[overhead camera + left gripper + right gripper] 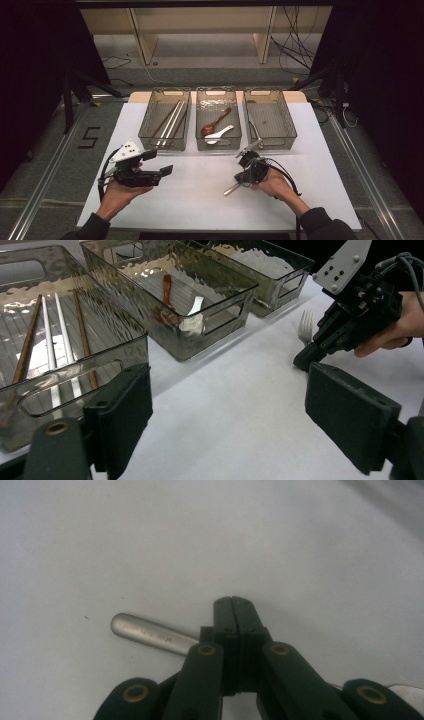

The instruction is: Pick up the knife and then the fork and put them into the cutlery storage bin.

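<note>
The right gripper [243,172] has its fingers [235,617] clamped on a fork [233,188], held just above the white table [200,200] in front of the right bin [270,120]; its handle sticks out toward the person and its tines [305,326] toward the bins. The left gripper [165,171] hovers near the left bin [165,120], fingers [122,415] wide apart and empty.

Both matte black, boxy plastic grippers, the left gripper [167,170] and right gripper [234,602], are showing brass-coloured pivot screws, grey perforated three-cornered plates and trailing black cables; dark sleeves are covering the person's forearms.
</note>
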The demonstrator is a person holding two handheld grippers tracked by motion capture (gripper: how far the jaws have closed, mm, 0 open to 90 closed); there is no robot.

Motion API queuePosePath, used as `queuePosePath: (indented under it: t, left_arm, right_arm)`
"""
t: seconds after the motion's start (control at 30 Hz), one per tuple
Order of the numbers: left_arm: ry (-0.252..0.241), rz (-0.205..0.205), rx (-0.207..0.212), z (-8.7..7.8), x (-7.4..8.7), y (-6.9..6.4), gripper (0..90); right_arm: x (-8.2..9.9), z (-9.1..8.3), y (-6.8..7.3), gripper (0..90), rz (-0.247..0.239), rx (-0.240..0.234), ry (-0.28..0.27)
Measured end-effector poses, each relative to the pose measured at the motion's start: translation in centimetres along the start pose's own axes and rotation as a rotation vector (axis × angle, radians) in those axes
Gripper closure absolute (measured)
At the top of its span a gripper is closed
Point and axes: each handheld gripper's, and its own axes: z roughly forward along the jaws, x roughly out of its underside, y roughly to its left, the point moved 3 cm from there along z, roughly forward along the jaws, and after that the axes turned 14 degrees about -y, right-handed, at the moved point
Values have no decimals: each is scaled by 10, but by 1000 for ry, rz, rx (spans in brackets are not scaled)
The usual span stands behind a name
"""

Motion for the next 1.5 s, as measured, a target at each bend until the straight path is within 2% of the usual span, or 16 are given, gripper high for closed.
queuePosePath:
  t: [0.23,0.47,0.67,0.93,1.2,1.5]
  left_arm:
    - [-3,-5,-1,-1,0,1,185]
    - [-1,-3,-1,0,0,1,185]
    - [-1,-5,-2,0,0,1,185]
    - [-4,-8,-7,1,-1,1,185]
    - [2,-4,-5,2,-1,0,185]
    - [2,5,3,3,-1,-1,185]
  right_arm:
    - [9,-9,0,900,-19,-23,42]
    - [24,-24,1,900,-45,-27,86]
    - [37,-38,-1,900,-60,-13,123]
    - [55,-57,-7,900,-42,7,161]
    - [69,-73,-15,900,-36,45,196]
    - [77,-87,-30,900,-23,133,226]
